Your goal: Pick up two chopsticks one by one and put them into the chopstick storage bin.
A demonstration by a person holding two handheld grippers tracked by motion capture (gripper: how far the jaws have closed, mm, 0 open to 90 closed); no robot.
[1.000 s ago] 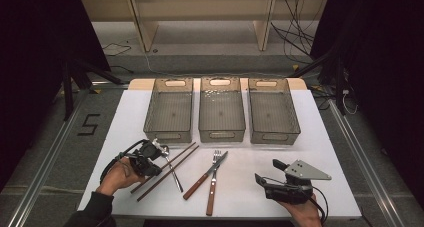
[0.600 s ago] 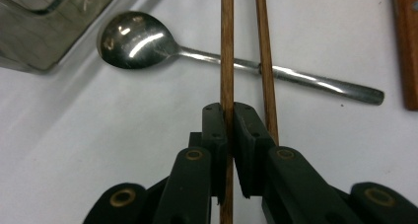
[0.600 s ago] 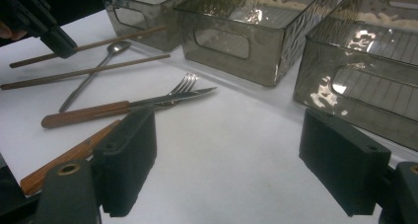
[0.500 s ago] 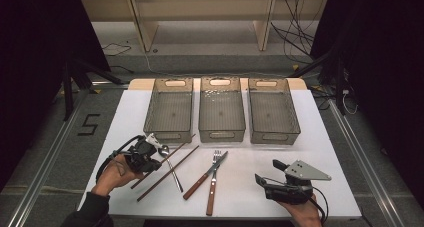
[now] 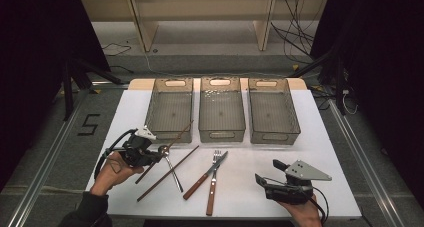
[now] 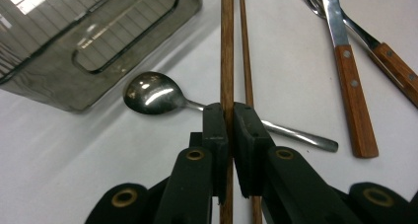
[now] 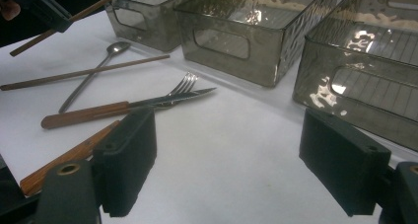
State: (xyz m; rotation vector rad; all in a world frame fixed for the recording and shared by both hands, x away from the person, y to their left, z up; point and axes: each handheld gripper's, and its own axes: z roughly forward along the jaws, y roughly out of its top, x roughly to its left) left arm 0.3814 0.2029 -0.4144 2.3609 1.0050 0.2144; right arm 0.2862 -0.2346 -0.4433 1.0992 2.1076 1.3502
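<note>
White table (image 5: pixel 280 162), left gripper (image 6: pixel 229 116) clamping wooden chopstick (image 6: pixel 226 46), right gripper (image 7: pixel 226 150) open

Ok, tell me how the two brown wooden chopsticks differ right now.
The held brown wooden chopstick is clamped in the left gripper and raised, its tip over the left smoky plastic bin. The other brown wooden chopstick lies flat on the white table, ungripped. Both are slender, same colour.

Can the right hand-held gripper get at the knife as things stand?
Probably yes: the right hand-held gripper is open, with bare table between it and the knife, though the fork lies across it.
</note>
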